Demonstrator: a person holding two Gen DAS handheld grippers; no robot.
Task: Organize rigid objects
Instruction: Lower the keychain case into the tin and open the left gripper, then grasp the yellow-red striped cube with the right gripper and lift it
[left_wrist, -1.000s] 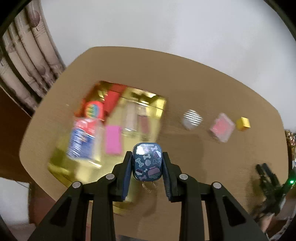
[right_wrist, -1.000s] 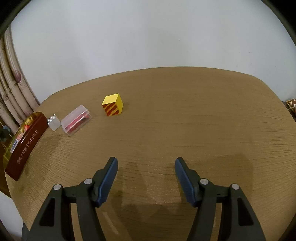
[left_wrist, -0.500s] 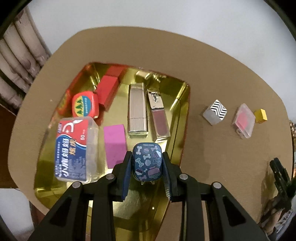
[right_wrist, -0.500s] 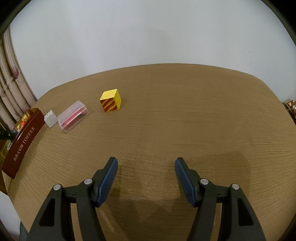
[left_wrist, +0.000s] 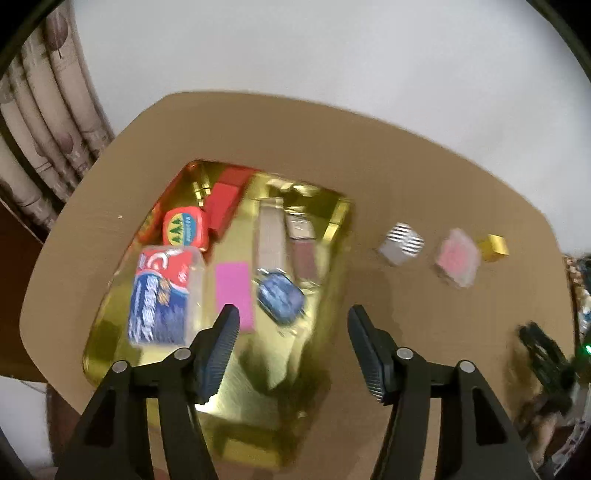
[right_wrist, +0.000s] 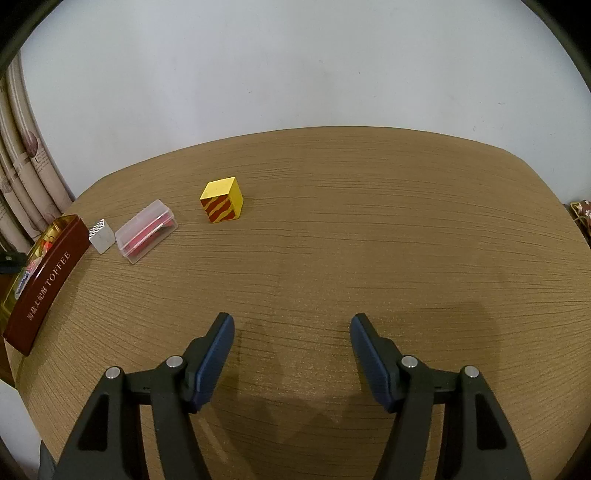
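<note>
Left tool (left_wrist: 291, 325): jaws opening, nothing between the pads. A second ago they were clamped on the small blue patterned case (left_wrist: 280, 297); that case now lies free in the gold tin (left_wrist: 332, 280), tilted and blurred, just beyond the fingertips and beside the pink block (left_wrist: 234, 291). Judgement: the release is done and the case counts as placed, though it may not have settled flat yet.

Also in the tin, which sits toward the left edge of the counter (left_wrist: 424, 177): a clear box with a blue and red label (left_wrist: 162, 295), a red rounded tin (left_wrist: 184, 230), a red box (left_wrist: 221, 203) and two slim metallic cases at the far side, too blurred to identify.

Right tool (right_wrist: 291, 343): jaws parted about halfway, holding nothing, hovering over bare counter near the front edge; unchanged from a second ago.

Outstanding items, all on the counter outside the tin, in a row running from its right wall toward the counter's middle: the white zigzag cube (right_wrist: 100, 234) just beside the tin wall, the clear case with red contents (right_wrist: 146, 231) next to it, then the yellow striped cube (right_wrist: 222, 200), standing apart.

Judgement: three pieces remain. The zigzag cube is nearest the left tool and is the likely next pick.
</note>
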